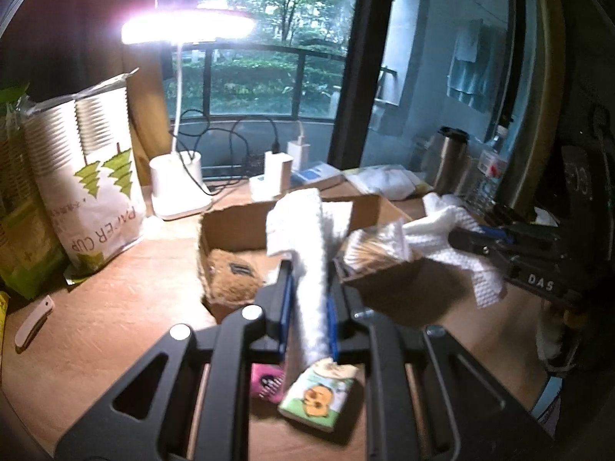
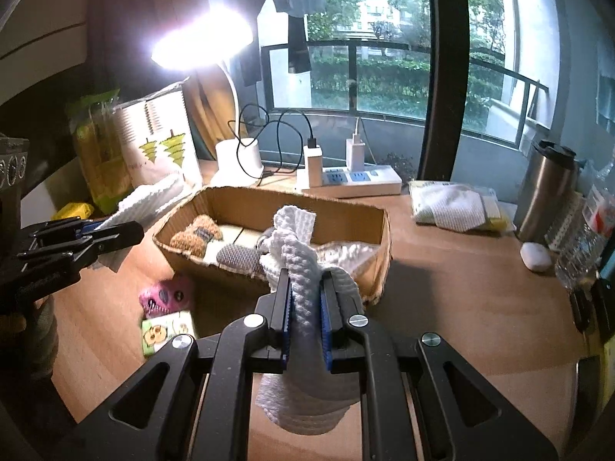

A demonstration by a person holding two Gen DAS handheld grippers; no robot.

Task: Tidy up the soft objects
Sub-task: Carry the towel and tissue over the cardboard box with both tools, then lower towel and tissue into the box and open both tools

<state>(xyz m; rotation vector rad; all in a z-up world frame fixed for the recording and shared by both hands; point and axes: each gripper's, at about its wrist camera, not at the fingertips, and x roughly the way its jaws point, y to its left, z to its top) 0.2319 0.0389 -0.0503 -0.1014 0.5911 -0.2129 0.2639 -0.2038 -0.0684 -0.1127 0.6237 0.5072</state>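
Here, a white waffle-textured cloth (image 2: 303, 288) was clamped between the blue-padded jaws of the right gripper (image 2: 305, 307), its upper end bunched above the fingertips and its lower end hanging below them, in front of an open brown cardboard box (image 2: 378, 226). The left gripper (image 1: 307, 307) likewise held white waffle-textured cloth (image 1: 307, 238), pinched narrow between its own blue pads, with the free end standing up before the box (image 1: 230, 226); whether the two grippers shared a single cloth could not be told. In the right wrist view the left gripper (image 2: 115, 236) appeared at the left edge, white cloth trailing from its tips.

Inside the box lay a tan woolly item (image 2: 196, 236) and a grey knitted item (image 2: 238, 255). On the wooden table (image 2: 461, 307) in front of the box rested a pink patterned soft item (image 2: 163, 296) and, just beside it, a green cartoon-printed tissue packet (image 2: 165, 332).

Behind the box stood a lit white desk lamp (image 2: 240, 159), a white power strip (image 2: 357, 180) with chargers, a bag of paper cups (image 1: 96, 176) and a steel travel mug (image 2: 546, 188).
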